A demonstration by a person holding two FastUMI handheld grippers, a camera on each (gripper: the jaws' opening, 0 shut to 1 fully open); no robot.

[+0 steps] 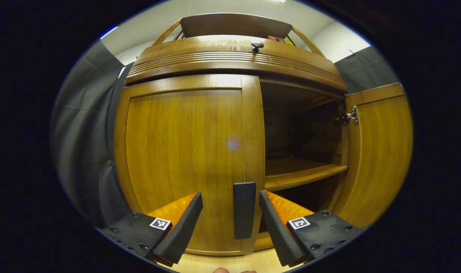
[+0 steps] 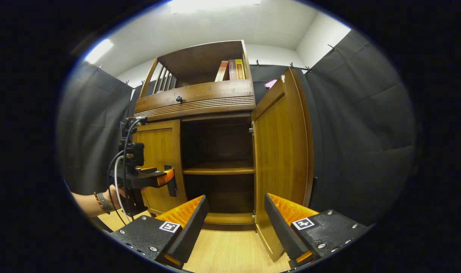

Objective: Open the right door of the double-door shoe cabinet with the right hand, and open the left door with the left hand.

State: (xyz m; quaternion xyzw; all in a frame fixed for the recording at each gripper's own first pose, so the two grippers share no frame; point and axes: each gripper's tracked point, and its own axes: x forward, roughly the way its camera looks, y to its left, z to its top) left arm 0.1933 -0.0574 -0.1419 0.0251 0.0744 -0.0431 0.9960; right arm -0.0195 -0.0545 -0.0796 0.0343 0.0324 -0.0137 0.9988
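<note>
Left gripper view: left hand-held gripper (image 1: 230, 216) level, jaws spread around left door (image 1: 184, 159) handle (image 1: 244, 210); right hand-held gripper (image 2: 234, 223) agape.

left gripper (image 1: 230, 218) jaws spread, right gripper (image 2: 234, 223) jaws spread, held level

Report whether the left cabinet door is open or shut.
Shut: the left door sits flush in its frame, its handle between the left gripper fingers.

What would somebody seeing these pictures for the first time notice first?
Probably the wooden shoe cabinet: its right door is swung wide open, baring a dark interior with a shelf, while the left door is shut. The left claw sits open around that door's dark handle, not gripping it. Books stand on top at the right.
</note>
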